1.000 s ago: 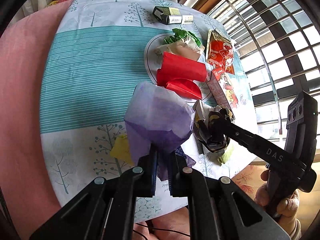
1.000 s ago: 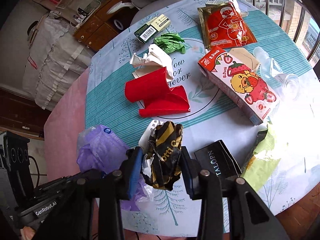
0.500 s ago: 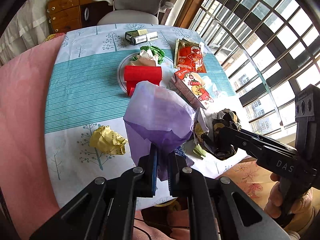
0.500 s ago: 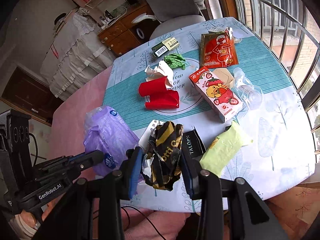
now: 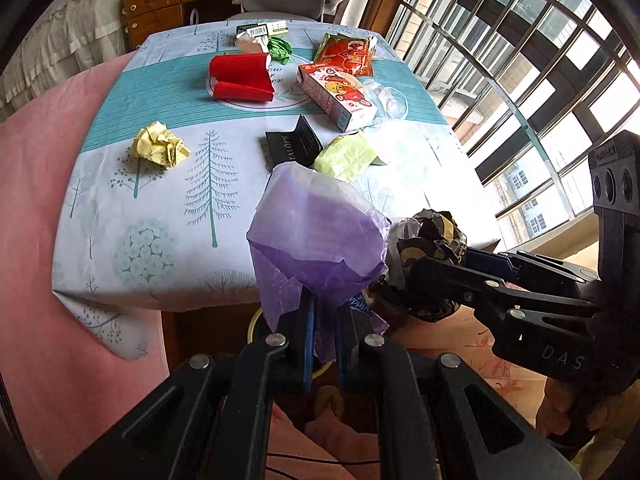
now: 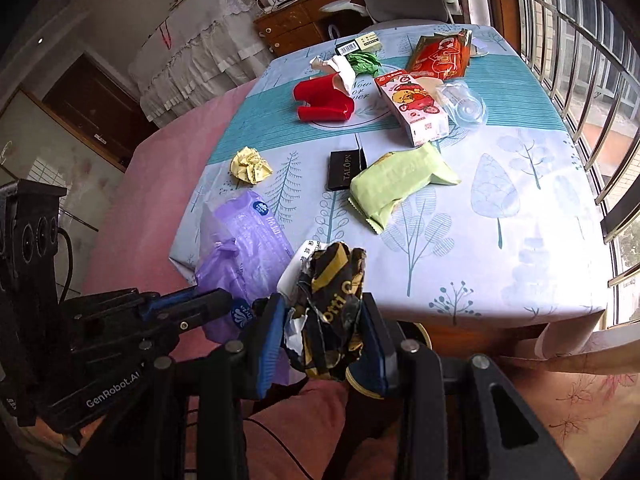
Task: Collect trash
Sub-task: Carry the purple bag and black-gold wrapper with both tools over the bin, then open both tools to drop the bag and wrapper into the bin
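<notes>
My left gripper (image 5: 323,320) is shut on a purple plastic bag (image 5: 316,236), held off the near edge of the table; the bag also shows in the right wrist view (image 6: 244,252). My right gripper (image 6: 322,344) is shut on a crumpled black-and-gold wrapper (image 6: 332,308), right beside the bag; the wrapper also shows in the left wrist view (image 5: 432,248). On the table (image 5: 160,216) lie a yellow paper ball (image 5: 158,148), a black box (image 5: 292,146), a green packet (image 5: 348,156), a strawberry carton (image 5: 340,96) and red cups (image 5: 240,78).
At the far end lie a red pouch (image 5: 348,54), green scrap (image 5: 280,48), a crumpled tissue (image 5: 248,40) and a small barcode box (image 5: 262,30). A clear plastic cup (image 5: 390,100) lies by the carton. A window grille is on the right, a pink cover on the left.
Both grippers have pulled back from over the table to beyond its near edge, still holding the bag and the wrapper. The black box and green packet now lie uncovered.
</notes>
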{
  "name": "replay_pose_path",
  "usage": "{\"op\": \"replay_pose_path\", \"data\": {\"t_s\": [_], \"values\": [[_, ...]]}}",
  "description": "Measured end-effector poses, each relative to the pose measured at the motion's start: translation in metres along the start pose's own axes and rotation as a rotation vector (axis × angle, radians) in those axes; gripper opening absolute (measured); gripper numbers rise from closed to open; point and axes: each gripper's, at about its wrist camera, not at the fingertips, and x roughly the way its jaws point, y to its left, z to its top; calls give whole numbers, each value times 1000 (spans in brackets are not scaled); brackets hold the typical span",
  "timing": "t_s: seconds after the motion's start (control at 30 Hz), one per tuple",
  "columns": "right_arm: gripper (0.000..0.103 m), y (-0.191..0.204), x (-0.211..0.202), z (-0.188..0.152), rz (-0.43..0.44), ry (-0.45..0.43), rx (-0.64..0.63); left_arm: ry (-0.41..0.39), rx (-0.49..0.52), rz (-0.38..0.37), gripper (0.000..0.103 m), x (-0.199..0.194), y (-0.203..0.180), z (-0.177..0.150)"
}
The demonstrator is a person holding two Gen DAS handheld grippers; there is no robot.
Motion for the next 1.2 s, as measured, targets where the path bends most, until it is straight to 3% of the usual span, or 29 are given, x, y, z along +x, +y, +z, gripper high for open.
{"op": "replay_pose_path", "data": {"t_s": [0.17,0.33,0.67,0.87,0.97,1.03,1.07,1.1,1.13,1.2], "values": [[38,-14,24,-43,-17,58,-3,54,22,54,6,35,-14,-38],[38,-41,76,-86,-63,119,63,110,36,91,6,89,-13,-73],[39,-120,249,-168,-159,197,173,193,-13,148,7,261,35,-134],[41,-161,350,-203,-193,226,202,203,35,166,9,355,55,-163],[46,-178,382,-215,-198,247,218,199,64,185,22,384,58,-176],[50,-185,399,-221,-203,258,243,205,79,194,50,396,60,-179],[54,-187,404,-223,-205,259,256,200,79,201,59,399,61,-181],[61,-189,408,-225,-210,259,264,195,73,211,75,401,62,-183],[66,-190,410,-226,-210,258,271,192,64,216,81,402,63,-184],[73,-192,412,-230,-213,245,276,200,47,219,82,402,66,-184]]}}
